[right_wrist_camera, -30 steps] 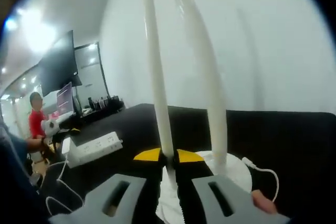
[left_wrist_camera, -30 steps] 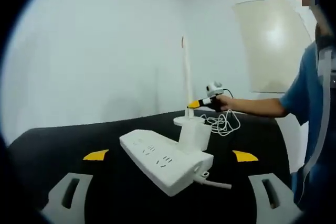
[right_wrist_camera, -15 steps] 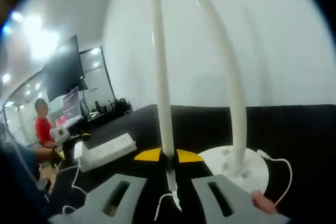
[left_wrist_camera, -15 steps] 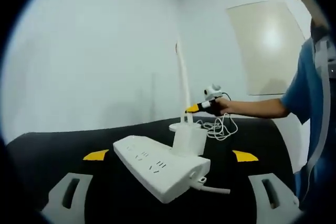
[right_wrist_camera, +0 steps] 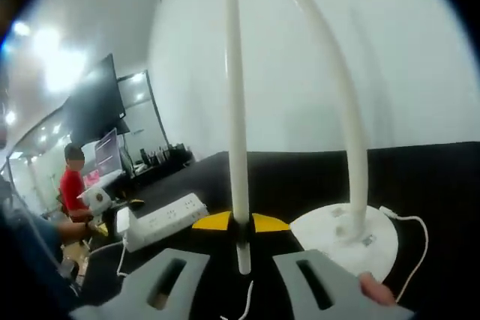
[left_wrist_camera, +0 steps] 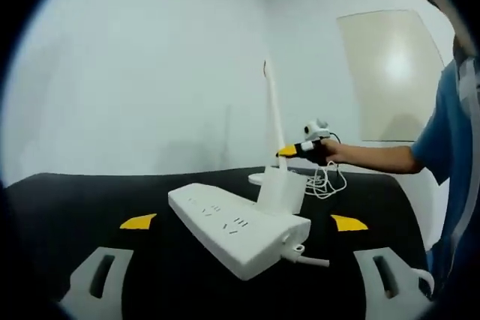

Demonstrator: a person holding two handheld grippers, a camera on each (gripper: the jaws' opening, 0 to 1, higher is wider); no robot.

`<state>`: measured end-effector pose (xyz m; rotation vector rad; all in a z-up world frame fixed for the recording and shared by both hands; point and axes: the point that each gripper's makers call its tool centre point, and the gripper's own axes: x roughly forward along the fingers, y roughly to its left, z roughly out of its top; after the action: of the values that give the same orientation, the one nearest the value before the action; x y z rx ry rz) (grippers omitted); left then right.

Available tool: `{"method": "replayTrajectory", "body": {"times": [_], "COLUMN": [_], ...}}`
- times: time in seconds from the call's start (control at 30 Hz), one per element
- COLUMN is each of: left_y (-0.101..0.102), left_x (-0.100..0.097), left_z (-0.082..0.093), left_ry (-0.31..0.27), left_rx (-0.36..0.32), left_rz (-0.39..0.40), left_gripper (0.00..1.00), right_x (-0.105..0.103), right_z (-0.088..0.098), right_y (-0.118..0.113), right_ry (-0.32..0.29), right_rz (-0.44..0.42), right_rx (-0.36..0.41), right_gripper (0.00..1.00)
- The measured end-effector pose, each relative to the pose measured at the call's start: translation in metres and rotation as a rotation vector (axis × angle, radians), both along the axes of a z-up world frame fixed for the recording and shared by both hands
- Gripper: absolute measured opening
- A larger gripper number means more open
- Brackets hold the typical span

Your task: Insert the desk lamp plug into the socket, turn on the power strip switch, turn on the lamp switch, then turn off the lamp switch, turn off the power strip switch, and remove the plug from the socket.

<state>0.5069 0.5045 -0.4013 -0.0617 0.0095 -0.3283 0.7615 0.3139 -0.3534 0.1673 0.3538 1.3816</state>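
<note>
While the black table (left_wrist_camera: 90,200) spreads across the left gripper view, the white power strip (left_wrist_camera: 232,226) lies on it between the left gripper's (left_wrist_camera: 244,222) widely parted, empty jaws, with the lamp's white plug adapter (left_wrist_camera: 282,189) seated in its far end. The desk lamp (right_wrist_camera: 341,125) stands on its round base (right_wrist_camera: 352,234) in the right gripper view, its arm arching over and its bar-shaped head (right_wrist_camera: 236,110) hanging down. The right gripper (right_wrist_camera: 240,222) has its yellow-tipped jaws closed on that head near its lower end. A thin white cord (right_wrist_camera: 412,256) runs from the base.
</note>
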Motion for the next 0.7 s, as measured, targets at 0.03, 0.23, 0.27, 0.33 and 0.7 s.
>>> {"method": "replayTrajectory", "body": {"times": [0.03, 0.23, 0.27, 0.33, 0.7], "left_y": [-0.002, -0.002, -0.001, -0.001, 0.004], "left_x": [-0.001, -0.003, -0.003, -0.002, -0.002], "left_z": [0.000, 0.005, 0.005, 0.005, 0.006], "left_ry": [0.000, -0.028, -0.029, -0.027, -0.036], "left_rx": [-0.004, -0.035, -0.038, -0.043, -0.029], "left_rz": [-0.008, -0.021, -0.016, -0.017, 0.014], "left_gripper": [0.88, 0.89, 0.89, 0.89, 0.89], "right_x": [-0.002, -0.009, -0.009, -0.010, -0.031], "right_z": [0.001, 0.004, 0.004, 0.004, 0.011], "right_y": [0.000, 0.002, 0.002, 0.001, 0.004], "right_ry": [0.002, 0.007, 0.007, 0.012, 0.038], "right_rz": [-0.001, -0.006, -0.005, -0.004, 0.001], "right_rx": [0.003, -0.001, -0.003, -0.009, -0.014], "right_gripper": [0.10, 0.10, 0.10, 0.10, 0.10]}}
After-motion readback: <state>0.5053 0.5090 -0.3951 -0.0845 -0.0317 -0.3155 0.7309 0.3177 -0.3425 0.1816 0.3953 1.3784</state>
